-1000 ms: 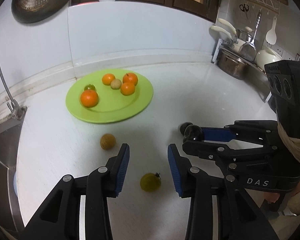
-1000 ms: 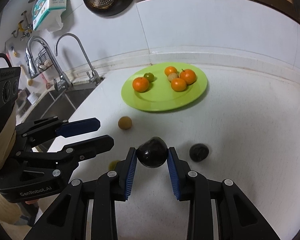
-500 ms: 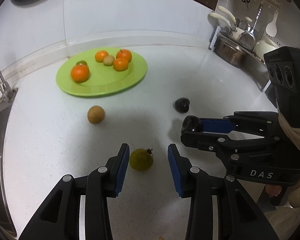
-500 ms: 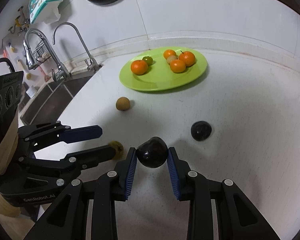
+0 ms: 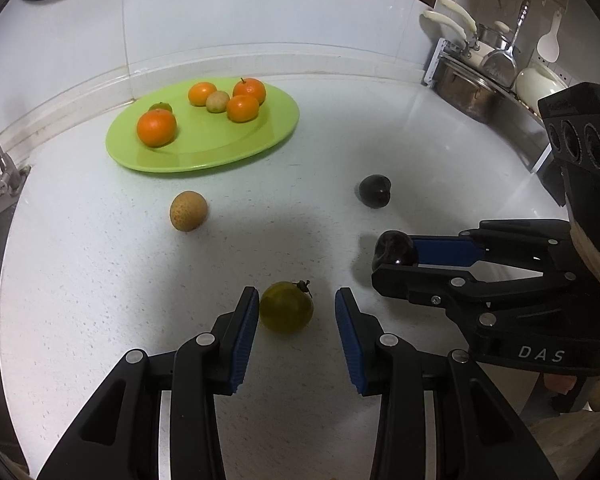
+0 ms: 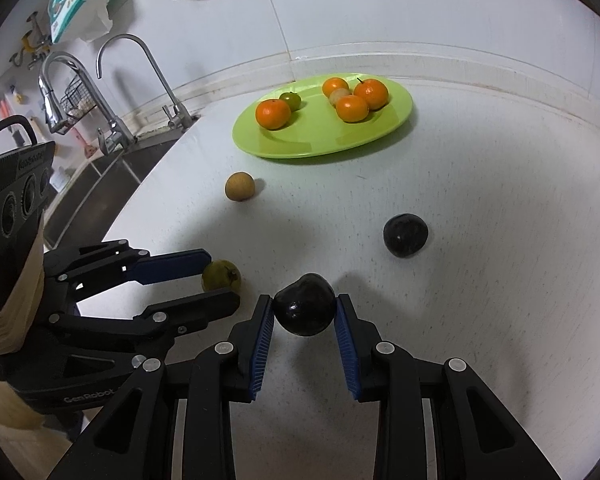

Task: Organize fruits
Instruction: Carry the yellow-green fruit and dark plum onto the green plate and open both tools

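The white counter [image 5: 400,128] carries everything, running to the sink [image 6: 100,184] on one side; on it, toward the back wall, sits the green plate [image 5: 260,136] with four oranges, a small green fruit and a pale round one on it. The left gripper [image 5: 296,312] hangs low over the counter with its jaws spread wide; the yellow-green fruit [image 5: 286,307] lies between its blue pads [image 5: 244,336], close against the left pad and apart from the right one. The right gripper [image 6: 304,312] is beside it, clamped on a dark plum [image 6: 305,305], both pads pressed to its sides, the fruit just above the counter, though I cannot tell whether it touches. A second plum [image 6: 405,235] rests loose on the counter, near and beyond the held one; a tan fruit [image 5: 188,211] sits alone between the plate and the left gripper, well apart from both plums.
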